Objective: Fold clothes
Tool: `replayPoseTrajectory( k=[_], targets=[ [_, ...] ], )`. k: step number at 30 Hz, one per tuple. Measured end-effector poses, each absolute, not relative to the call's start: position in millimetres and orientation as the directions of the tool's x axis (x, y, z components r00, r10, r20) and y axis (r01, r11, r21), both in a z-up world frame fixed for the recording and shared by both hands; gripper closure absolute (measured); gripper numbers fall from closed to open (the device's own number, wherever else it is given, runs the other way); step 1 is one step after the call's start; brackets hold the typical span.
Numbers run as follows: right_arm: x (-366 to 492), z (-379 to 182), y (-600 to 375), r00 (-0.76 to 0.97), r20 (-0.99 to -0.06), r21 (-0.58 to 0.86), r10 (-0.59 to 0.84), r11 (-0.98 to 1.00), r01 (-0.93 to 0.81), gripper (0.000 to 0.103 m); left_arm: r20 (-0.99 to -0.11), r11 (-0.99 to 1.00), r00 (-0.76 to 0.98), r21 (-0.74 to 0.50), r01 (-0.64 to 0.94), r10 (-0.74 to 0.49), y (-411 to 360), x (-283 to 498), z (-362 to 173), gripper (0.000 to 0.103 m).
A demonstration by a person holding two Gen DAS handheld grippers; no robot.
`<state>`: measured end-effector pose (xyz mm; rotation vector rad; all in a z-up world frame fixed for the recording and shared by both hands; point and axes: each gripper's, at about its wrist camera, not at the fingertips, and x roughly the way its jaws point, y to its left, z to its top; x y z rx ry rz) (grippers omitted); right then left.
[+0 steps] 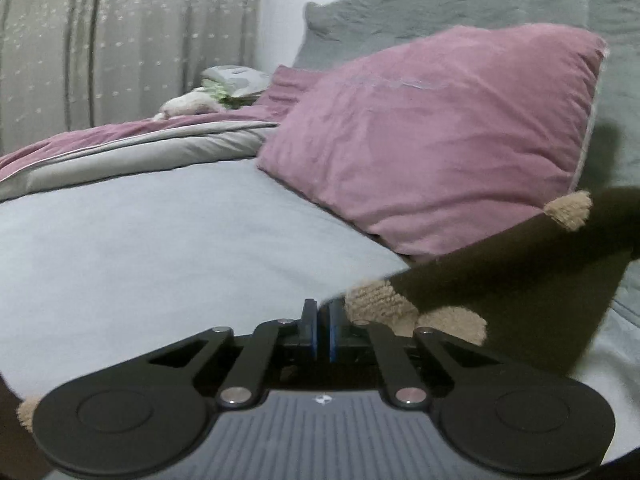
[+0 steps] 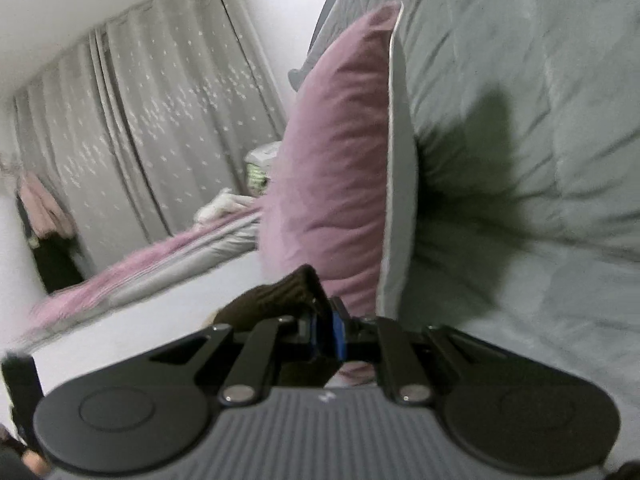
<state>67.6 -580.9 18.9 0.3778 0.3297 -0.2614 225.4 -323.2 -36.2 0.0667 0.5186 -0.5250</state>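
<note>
I have the garment [image 1: 500, 300], dark brown with a tan fleecy lining, lifted off the bed [image 1: 160, 248] and stretched between my two tools. My left gripper [image 1: 322, 330] has its fingers drawn close with only a thin slit between the blue pads; the hem runs right across that slit, so I judge it pinched there, though the cloth inside the pads is hidden. My right gripper [image 2: 324, 336] is likewise nearly closed, and a ribbed brown edge [image 2: 280, 300] bunches up out of its pads, so it grips that end. In the left view the cloth rises from my fingers up and to the right, its tan cuff [image 1: 568, 210] just in front of the pink pillow [image 1: 440, 136], which leans on the grey headboard cushion [image 2: 520, 120]. A folded duvet [image 1: 140, 148] lies well apart at the far side, near the curtain [image 1: 120, 40]. I take this as the carry stage of a fold: two corners held, the fabric airborne, nothing yet laid over. The next move calls for bringing both ends down together onto the open sheet, keeping tension even so the lining does not flip out, and clearing the pillow before letting go.
</note>
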Motion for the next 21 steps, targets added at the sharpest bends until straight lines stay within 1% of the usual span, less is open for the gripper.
replayPoseTrajectory(
  k=[3, 5, 8, 9, 12, 14, 15, 18, 21],
  targets=[
    [55.8, 21.0, -575.4, 0.885, -0.399, 0.229, -0.238, 0.909, 0.348, 0.095, -0.494, 0.846, 0.721, -0.060, 0.529, -0.486, -341.0, 224.5, -43.9, 0.103],
    [55.9, 12.9, -579.5, 0.854, -0.452, 0.183, -0.255, 0.911, 0.369, 0.095, -0.511, 0.837, 0.705, -0.056, 0.544, -0.492, -351.9, 226.4, -50.5, 0.103],
    [58.1, -1.6, -587.6, 0.806, -0.525, 0.133, -0.275, 0.908, 0.396, 0.095, -0.502, 0.829, 0.699, -0.068, 0.555, -0.510, -358.9, 224.6, -55.7, 0.103],
    [59.8, -7.9, -591.6, 0.792, -0.546, 0.132, -0.275, 0.905, 0.405, 0.095, -0.493, 0.828, 0.702, -0.072, 0.556, -0.514, -358.1, 223.5, -55.1, 0.102],
    [64.1, -17.7, -604.2, 0.800, -0.548, 0.201, -0.245, 0.890, 0.410, 0.095, -0.479, 0.829, 0.709, -0.076, 0.554, -0.518, -351.8, 219.7, -50.9, 0.099],
    [71.0, -28.3, -610.3, 0.777, -0.579, 0.210, -0.248, 0.875, 0.436, 0.093, -0.474, 0.830, 0.715, -0.063, 0.554, -0.513, -346.0, 216.1, -47.5, 0.097],
    [74.3, -35.2, -614.2, 0.753, -0.596, 0.198, -0.278, 0.859, 0.473, 0.092, -0.472, 0.830, 0.719, -0.054, 0.555, -0.511, -342.4, 213.1, -45.7, 0.095],
    [72.7, -46.3, -628.3, 0.699, -0.620, 0.175, -0.356, 0.806, 0.566, 0.087, -0.475, 0.823, 0.717, -0.028, 0.567, -0.510, -331.2, 200.5, -43.2, 0.088],
    [55.4, -44.2, -640.1, 0.746, -0.583, 0.271, -0.322, 0.788, 0.553, 0.077, -0.481, 0.800, 0.701, 0.000, 0.600, -0.526, -325.2, 185.7, -43.7, 0.086]
  ],
)
